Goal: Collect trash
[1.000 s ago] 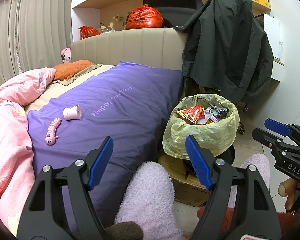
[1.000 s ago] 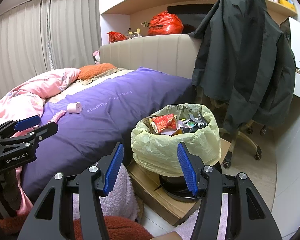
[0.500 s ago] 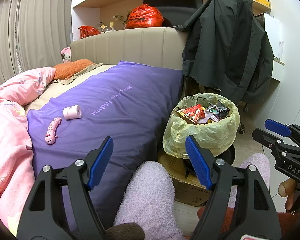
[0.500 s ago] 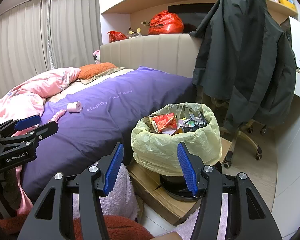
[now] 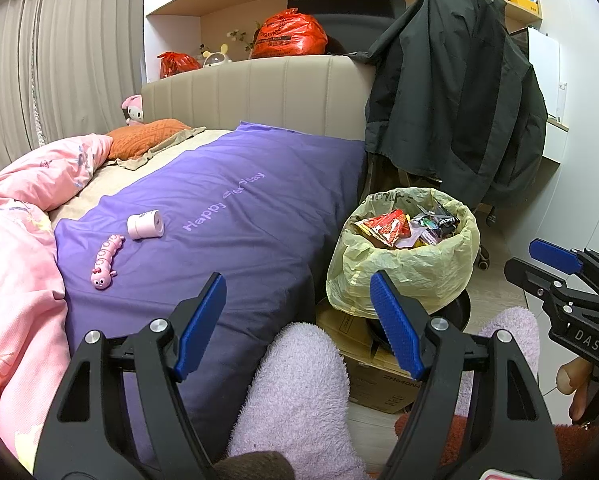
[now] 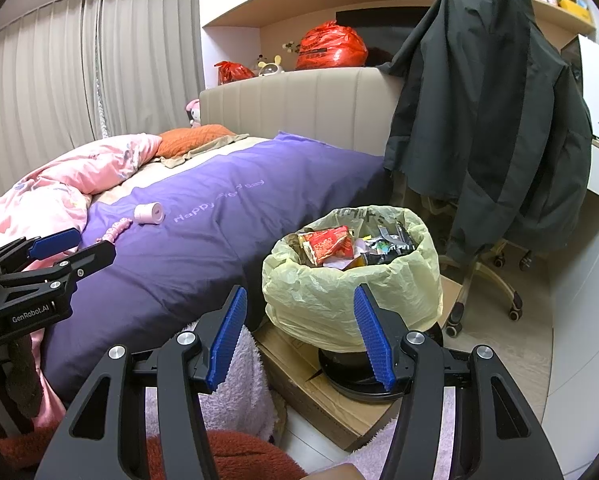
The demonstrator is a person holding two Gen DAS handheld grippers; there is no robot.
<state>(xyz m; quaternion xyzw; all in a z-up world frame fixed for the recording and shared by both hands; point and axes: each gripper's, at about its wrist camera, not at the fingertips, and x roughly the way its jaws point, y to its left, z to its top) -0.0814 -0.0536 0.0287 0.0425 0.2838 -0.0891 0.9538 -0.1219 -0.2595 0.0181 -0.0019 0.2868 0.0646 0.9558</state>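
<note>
A trash bin lined with a pale yellow bag (image 5: 403, 276) (image 6: 351, 292) stands on the floor beside the bed, full of red and dark wrappers (image 5: 387, 226) (image 6: 331, 244). My left gripper (image 5: 299, 320) is open and empty, held low in front of the bed's near corner. My right gripper (image 6: 299, 332) is open and empty too, just in front of the bin. On the purple bedspread (image 5: 219, 216) lie a small pink-white roll (image 5: 145, 224) (image 6: 149, 213) and a pink caterpillar toy (image 5: 105, 258). Each gripper shows at the edge of the other's view.
The bin sits on a black base atop flattened cardboard (image 6: 311, 380). A dark jacket (image 6: 487, 120) hangs over a wheeled chair right of the bin. A pink quilt (image 5: 15, 240) lies bunched at the left. Fluffy lilac slippers (image 5: 299, 392) show below the grippers. Red bags (image 5: 287, 34) rest on the headboard ledge.
</note>
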